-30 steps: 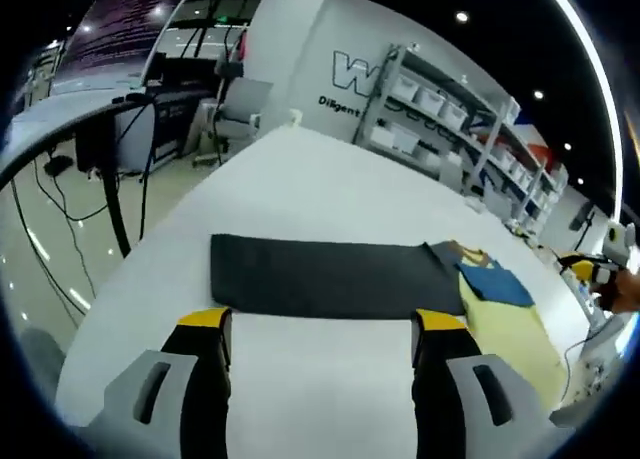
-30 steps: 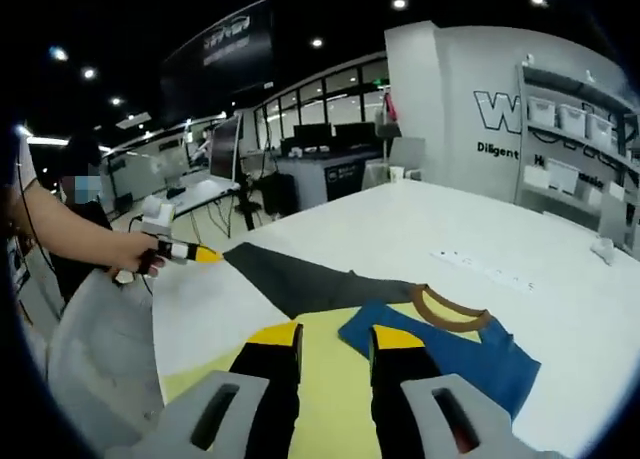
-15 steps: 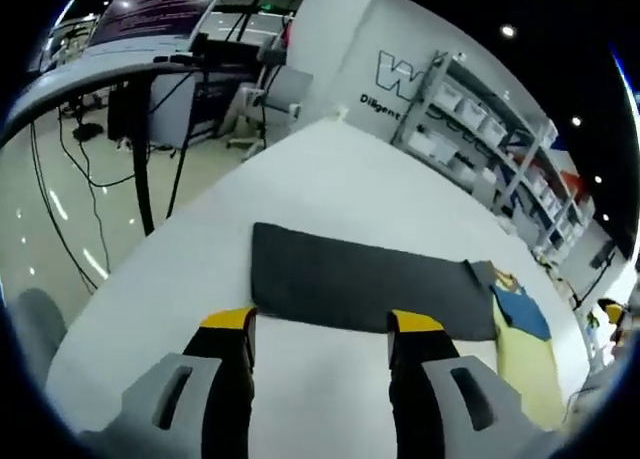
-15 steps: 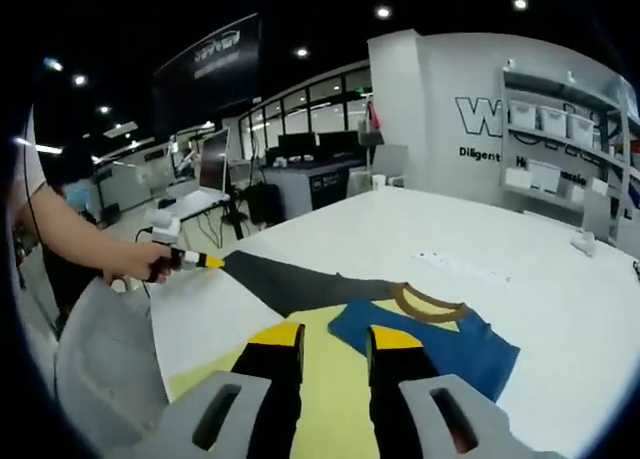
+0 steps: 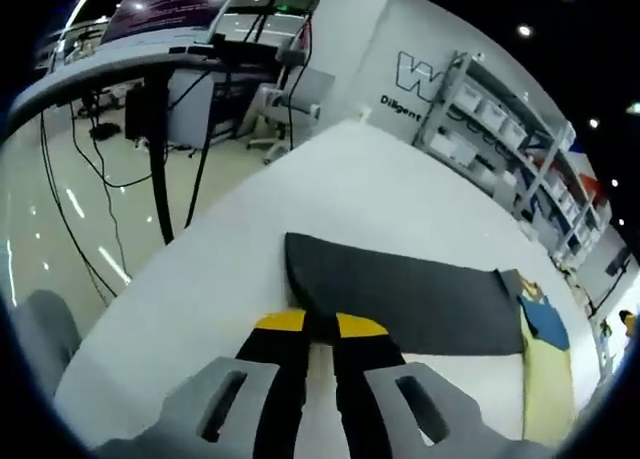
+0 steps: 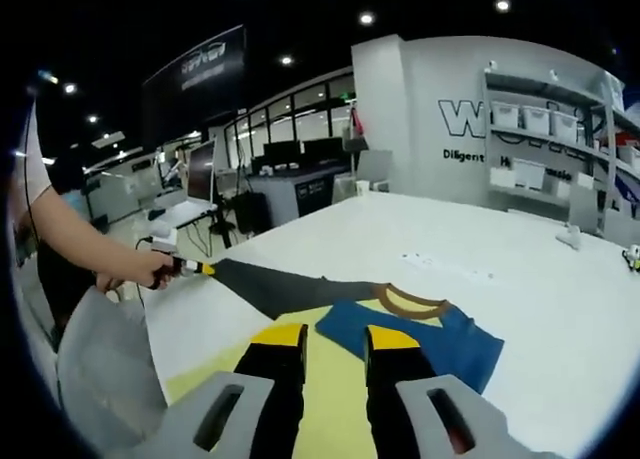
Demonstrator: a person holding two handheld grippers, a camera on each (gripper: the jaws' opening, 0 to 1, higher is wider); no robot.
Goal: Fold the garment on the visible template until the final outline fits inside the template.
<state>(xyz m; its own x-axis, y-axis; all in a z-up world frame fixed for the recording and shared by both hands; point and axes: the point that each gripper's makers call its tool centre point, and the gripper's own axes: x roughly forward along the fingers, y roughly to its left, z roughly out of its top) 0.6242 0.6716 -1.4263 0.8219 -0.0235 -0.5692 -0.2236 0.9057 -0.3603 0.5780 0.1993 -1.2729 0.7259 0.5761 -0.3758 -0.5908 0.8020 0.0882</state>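
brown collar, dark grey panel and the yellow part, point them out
brown collar (image 6: 408, 299), right gripper view, its curved band
dark grey panel (image 5: 400, 294), left gripper view, its flat middle
yellow part (image 6: 335, 379), right gripper view, between the jaws

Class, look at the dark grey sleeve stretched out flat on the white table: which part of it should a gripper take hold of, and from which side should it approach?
Probably the sleeve end. It lies flat and thin, so a low approach along the table from beyond the cuff edge lets the jaws pinch the hem. The left gripper sits there, jaws nearly together at the near corner.
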